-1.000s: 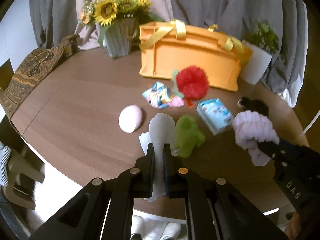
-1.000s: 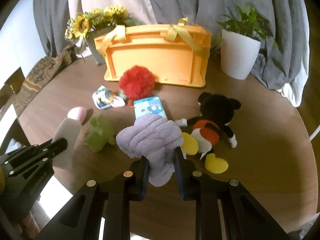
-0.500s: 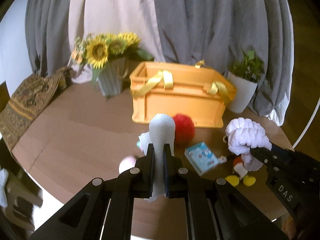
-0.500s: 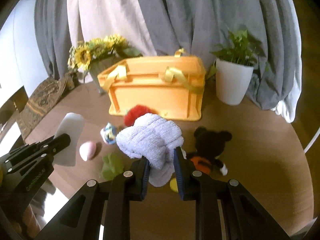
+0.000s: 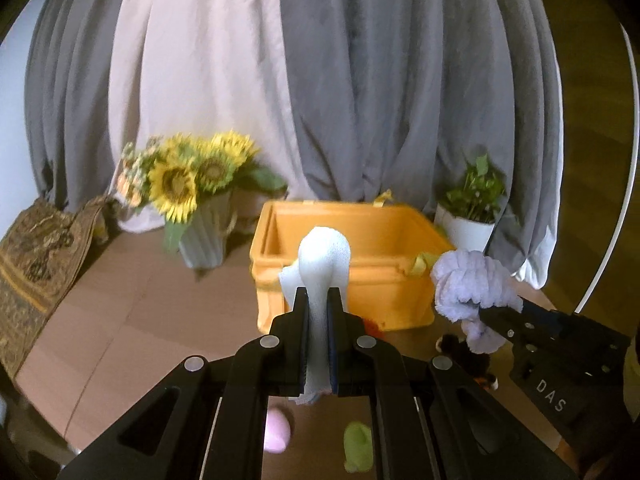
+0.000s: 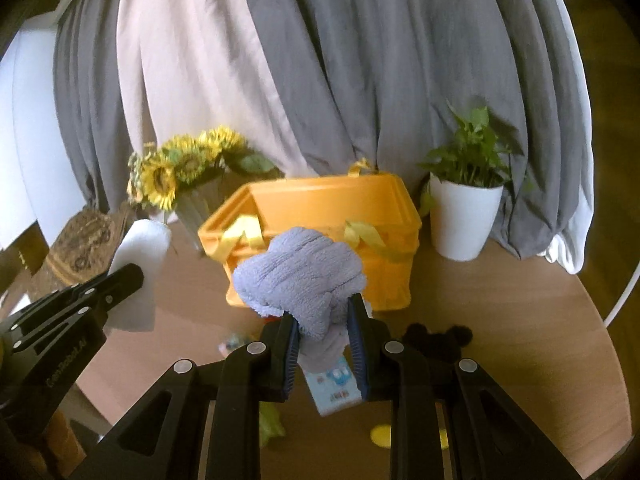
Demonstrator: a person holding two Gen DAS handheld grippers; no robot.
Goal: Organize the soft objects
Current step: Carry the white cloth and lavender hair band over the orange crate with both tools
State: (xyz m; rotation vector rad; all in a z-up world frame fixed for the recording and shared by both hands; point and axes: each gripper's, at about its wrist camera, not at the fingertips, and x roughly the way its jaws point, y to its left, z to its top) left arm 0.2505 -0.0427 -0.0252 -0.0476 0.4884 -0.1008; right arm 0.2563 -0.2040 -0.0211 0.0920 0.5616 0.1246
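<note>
Curtain backdrop, wooden table [image 6: 520, 340] — orange crate [image 5: 360, 236] mid-frame, beyond both loads: left gripper [image 5: 318, 304] fingers clamp white cloth [image 5: 324, 256], right gripper [image 6: 322, 314] clamps lavender towel [image 6: 300, 272].

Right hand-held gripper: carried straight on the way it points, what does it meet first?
Most likely the orange plastic crate, around its near rim. The right hand-held gripper, shut on a lavender knitted cloth, aims there; depth is unclear.

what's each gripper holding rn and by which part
Left gripper: white cloth, clamped by its lower half. Right gripper: lavender towel, pinched at its bottom.
</note>
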